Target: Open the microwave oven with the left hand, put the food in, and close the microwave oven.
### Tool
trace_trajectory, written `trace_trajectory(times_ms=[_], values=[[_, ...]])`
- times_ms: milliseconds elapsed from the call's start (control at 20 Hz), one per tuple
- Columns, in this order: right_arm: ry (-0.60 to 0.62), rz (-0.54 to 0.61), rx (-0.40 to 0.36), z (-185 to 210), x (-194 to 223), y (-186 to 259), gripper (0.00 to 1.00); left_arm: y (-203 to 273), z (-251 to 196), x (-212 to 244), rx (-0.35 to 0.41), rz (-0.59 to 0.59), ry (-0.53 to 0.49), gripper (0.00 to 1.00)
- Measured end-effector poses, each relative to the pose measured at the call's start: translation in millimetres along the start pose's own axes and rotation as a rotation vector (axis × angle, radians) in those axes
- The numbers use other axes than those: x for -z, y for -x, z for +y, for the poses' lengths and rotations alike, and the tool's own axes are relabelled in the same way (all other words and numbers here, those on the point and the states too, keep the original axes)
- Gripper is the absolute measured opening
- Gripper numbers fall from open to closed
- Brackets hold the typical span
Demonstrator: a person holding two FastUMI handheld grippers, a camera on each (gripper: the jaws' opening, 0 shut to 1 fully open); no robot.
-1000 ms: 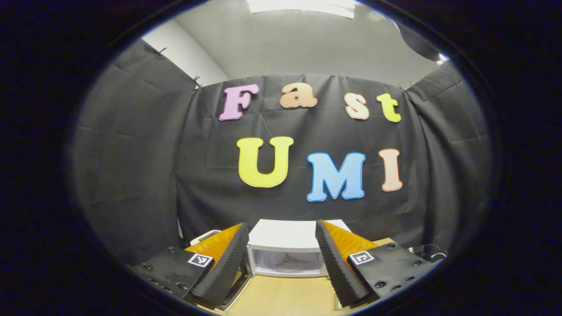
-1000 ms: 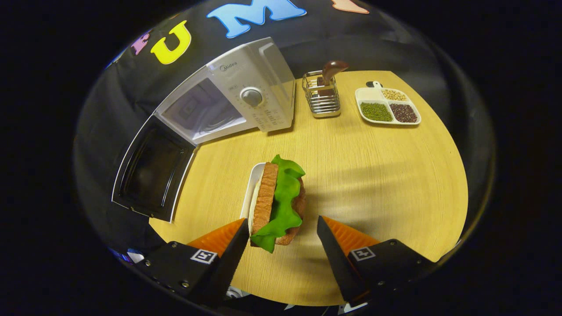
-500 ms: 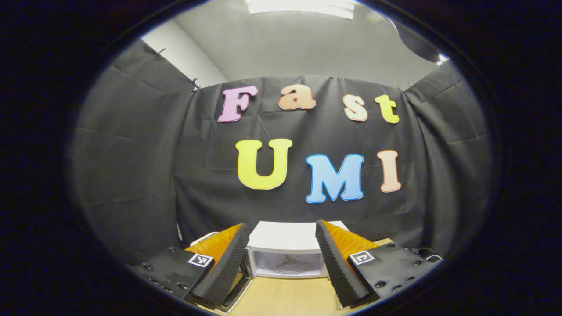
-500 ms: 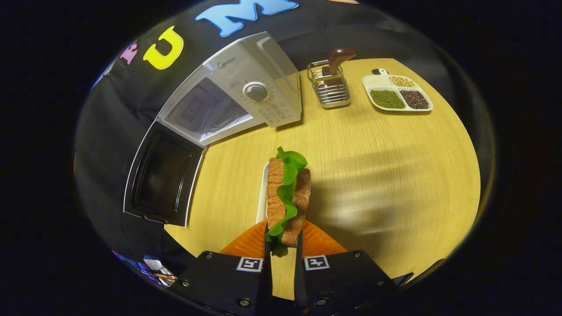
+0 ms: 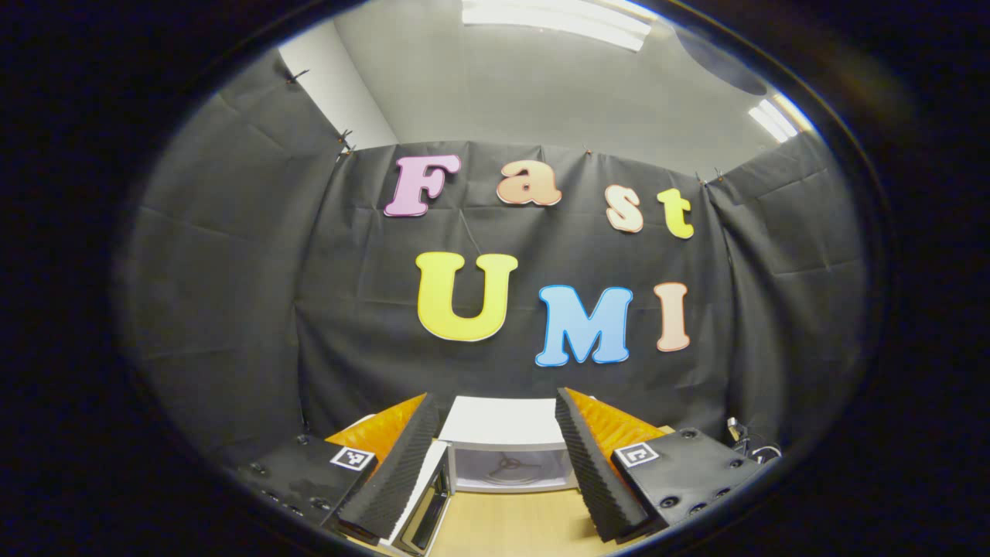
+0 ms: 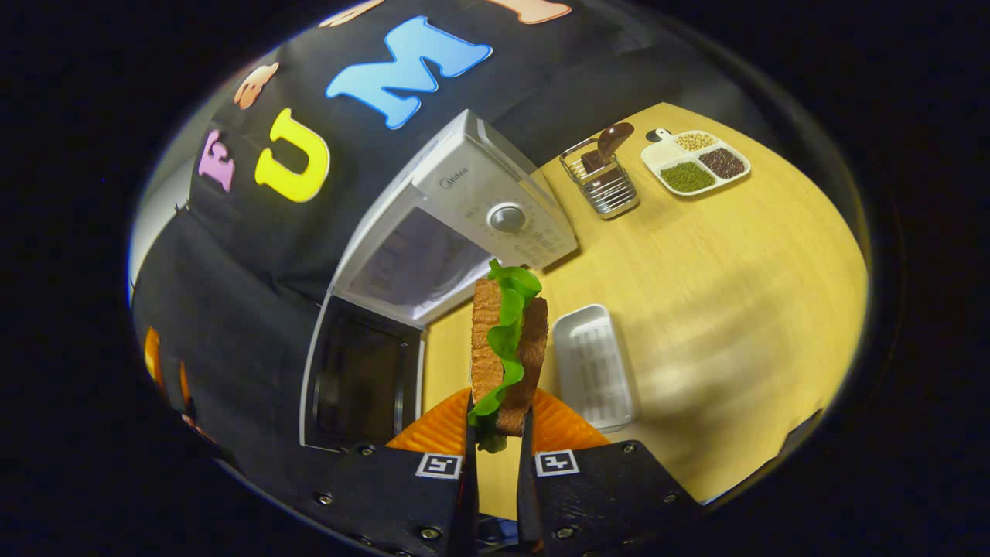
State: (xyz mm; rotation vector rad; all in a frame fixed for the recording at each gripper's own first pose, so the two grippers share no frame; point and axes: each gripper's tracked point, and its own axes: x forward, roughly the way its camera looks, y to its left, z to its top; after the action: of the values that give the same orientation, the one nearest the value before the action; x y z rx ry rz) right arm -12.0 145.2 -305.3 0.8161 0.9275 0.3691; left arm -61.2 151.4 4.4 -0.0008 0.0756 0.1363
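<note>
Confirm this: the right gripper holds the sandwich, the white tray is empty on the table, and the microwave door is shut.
Not quite: the microwave door hangs open, as the right gripper view shows. The right gripper does hold the sandwich, and the white tray is empty on the table.

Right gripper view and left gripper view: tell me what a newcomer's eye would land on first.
In the right gripper view, the sandwich with its green lettuce stands out, clamped in the right tool above the wooden table. Behind it the white microwave gapes, its door swung wide at lower left, and an empty white tray lies beside the sandwich. In the left gripper view, the left tool is spread open before the microwave.
</note>
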Motion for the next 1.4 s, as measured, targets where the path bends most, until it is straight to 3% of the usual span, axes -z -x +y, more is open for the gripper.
trace_trajectory(times_ms=[100, 350, 450, 700, 950, 1400], values=[[-0.093, -0.034, -0.079, 26.9, 0.8, -7.9, 0.2, 5.3, 17.7, -2.4, 0.014, -0.006, 0.009, 0.94], [-0.23, -0.1, -0.165, 70.6, -0.1, -36.5, 0.2, 16.1, 62.9, -10.0, 0.008, -0.018, -0.06, 0.98], [-0.28, -0.134, -0.182, 81.4, -6.4, -50.6, 0.19, 20.5, 73.9, -14.3, 0.003, -0.022, -0.064, 0.94], [-0.435, -0.214, -0.187, 92.2, -27.2, -99.2, 0.2, 16.8, 87.4, -15.7, -0.008, -0.023, -0.046, 0.94], [-0.47, -0.293, -0.174, 104.3, -46.8, -160.1, 0.21, 14.0, 88.3, -15.3, -0.011, -0.004, -0.084, 0.94], [-0.547, -0.406, -0.115, 115.2, -72.6, -266.9, 0.2, 8.5, 122.2, 4.7, -0.097, 0.058, -0.058, 0.94]])
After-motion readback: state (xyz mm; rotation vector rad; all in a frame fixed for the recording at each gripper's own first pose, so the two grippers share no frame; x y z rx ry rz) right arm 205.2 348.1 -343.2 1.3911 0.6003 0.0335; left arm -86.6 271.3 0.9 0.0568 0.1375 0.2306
